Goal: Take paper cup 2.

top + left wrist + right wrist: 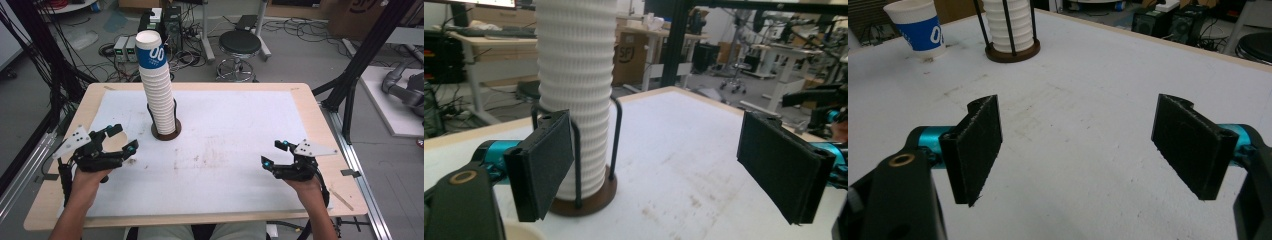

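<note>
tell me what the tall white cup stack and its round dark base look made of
Tall white cup stack: likely matte paper, with thin rolled rims as ribs and a printed blue band on the top cup. Round dark base: seemingly brown-stained wood with a slight sheen; thin black rods, probably metal, rise from it.

On the top cup of the stack (151, 55) I can read white digits "00" on its blue band. From my right gripper view, a single cup (918, 29) shows a white "0" on blue, the rest cut off. A cardboard box (628, 55) behind the table bears "SF".
</note>
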The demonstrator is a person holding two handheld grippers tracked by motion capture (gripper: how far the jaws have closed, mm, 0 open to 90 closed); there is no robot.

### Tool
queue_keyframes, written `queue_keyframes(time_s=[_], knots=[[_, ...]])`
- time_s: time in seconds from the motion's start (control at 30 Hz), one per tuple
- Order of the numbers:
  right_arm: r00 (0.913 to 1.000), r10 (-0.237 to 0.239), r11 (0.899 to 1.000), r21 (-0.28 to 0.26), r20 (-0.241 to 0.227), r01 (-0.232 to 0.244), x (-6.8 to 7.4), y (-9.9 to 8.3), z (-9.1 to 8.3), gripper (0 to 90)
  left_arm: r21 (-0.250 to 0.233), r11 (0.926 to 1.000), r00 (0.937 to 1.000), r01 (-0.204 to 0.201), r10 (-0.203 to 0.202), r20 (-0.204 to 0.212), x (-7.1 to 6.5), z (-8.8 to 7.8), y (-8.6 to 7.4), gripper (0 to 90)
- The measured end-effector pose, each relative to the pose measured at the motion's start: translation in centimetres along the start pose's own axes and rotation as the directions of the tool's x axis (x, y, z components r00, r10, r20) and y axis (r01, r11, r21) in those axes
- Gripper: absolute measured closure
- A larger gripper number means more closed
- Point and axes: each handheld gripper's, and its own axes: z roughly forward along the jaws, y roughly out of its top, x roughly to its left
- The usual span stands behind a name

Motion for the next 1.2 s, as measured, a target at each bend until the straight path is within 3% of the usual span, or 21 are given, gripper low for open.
queue_keyframes(time_s=[0.2, 0.47, 0.9, 1.2], knots=[[1.0, -0.002, 1.0, -0.002, -0.009, 0.002, 0.0, 0.2, 0.2, 20.7, -0.006, 0.9997, 0.9992, -0.023, 0.023, 0.032, 0.0, 1.6, 4.2, 15.1], [0.9998, -0.006, 1.0, 0.001, -0.017, 0.006, 0.0, 0.1, 0.3, 20.7, -0.002, 0.9993, 0.9987, -0.037, 0.037, 0.035, 0.3, 3.3, 8.4, 15.2], [0.9998, -0.006, 1.0, 0.006, -0.02, 0.006, -0.1, 0.0, 0.1, 20.7, 0.01, 0.9984, 0.9983, -0.056, 0.056, 0.016, 1.7, 5.4, 12.6, 15.2], [0.9997, -0.007, 1.0, 0.004, -0.025, 0.007, -0.1, 0.1, 0.2, 20.8, 0.041, 0.9967, 0.997, -0.069, 0.071, -0.031, 3.0, 7.6, 15.9, 15.2]])
